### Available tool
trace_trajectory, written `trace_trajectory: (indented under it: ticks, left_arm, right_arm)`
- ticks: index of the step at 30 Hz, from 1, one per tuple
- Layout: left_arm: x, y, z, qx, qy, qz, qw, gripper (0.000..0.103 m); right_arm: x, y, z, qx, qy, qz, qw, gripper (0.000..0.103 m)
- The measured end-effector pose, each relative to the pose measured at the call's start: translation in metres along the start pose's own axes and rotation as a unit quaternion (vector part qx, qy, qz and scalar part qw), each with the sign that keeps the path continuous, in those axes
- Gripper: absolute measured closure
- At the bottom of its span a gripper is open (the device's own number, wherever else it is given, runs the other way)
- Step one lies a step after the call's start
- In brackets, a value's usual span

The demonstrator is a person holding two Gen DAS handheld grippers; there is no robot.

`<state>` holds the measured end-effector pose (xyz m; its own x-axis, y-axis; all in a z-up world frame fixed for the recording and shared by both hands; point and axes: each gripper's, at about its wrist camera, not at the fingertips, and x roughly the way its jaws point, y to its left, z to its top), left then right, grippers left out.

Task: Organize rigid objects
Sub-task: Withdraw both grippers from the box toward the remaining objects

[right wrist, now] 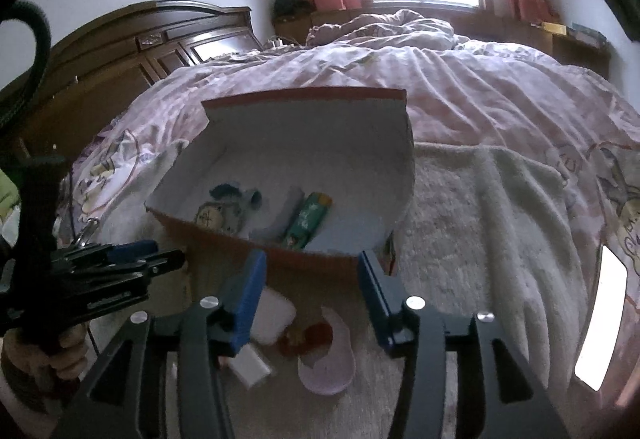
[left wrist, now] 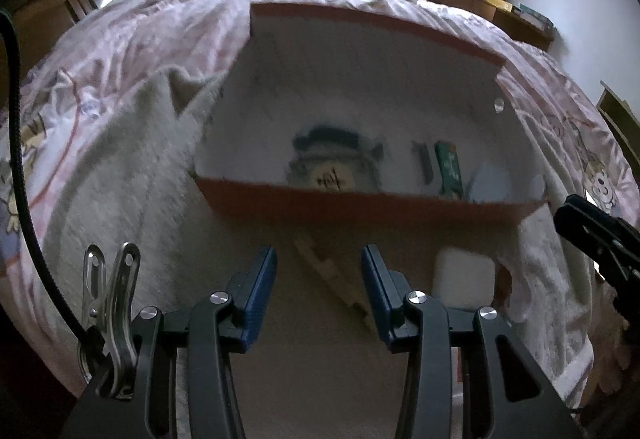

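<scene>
An open red cardboard box (left wrist: 360, 209) (right wrist: 312, 259) with a white inside lies on a white towel on the bed. In it are a blue-grey figure toy (left wrist: 332, 163) (right wrist: 224, 211), a grey stick (left wrist: 425, 163) (right wrist: 290, 211) and a green tube (left wrist: 450, 169) (right wrist: 310, 219). My left gripper (left wrist: 319, 295) is open and empty, just short of the box's near wall, above a pale wooden piece (left wrist: 332, 279). My right gripper (right wrist: 310, 303) is open and empty above a white rounded case (right wrist: 274, 315) (left wrist: 464, 277), a small white block (right wrist: 252, 365) and a pink and red curved piece (right wrist: 324, 355).
The white towel (right wrist: 480, 219) lies over a pink patterned quilt (right wrist: 440, 87). A dark wooden headboard (right wrist: 120, 51) stands at the left. The left gripper shows in the right wrist view (right wrist: 120, 267), the right gripper's edge in the left wrist view (left wrist: 592, 235).
</scene>
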<state>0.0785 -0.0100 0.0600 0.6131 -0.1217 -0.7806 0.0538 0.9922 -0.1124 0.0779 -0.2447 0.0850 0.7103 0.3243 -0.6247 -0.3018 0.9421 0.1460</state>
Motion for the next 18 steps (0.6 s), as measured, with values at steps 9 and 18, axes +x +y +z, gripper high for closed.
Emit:
trace_trajectory:
  ticks: [9,18]
  left_arm:
    - [0.014,-0.01,-0.009,0.004,0.013,0.001,0.9999,0.058]
    - [0.024,-0.015,-0.014,0.011,0.018,0.023,0.9995,0.069]
  right_arm:
    - [-0.003,0.001,-0.033,-0.019,0.021,-0.02,0.999,0.052]
    - [0.004,-0.01,-0.055,0.005,0.049,-0.019,0.999,0.052]
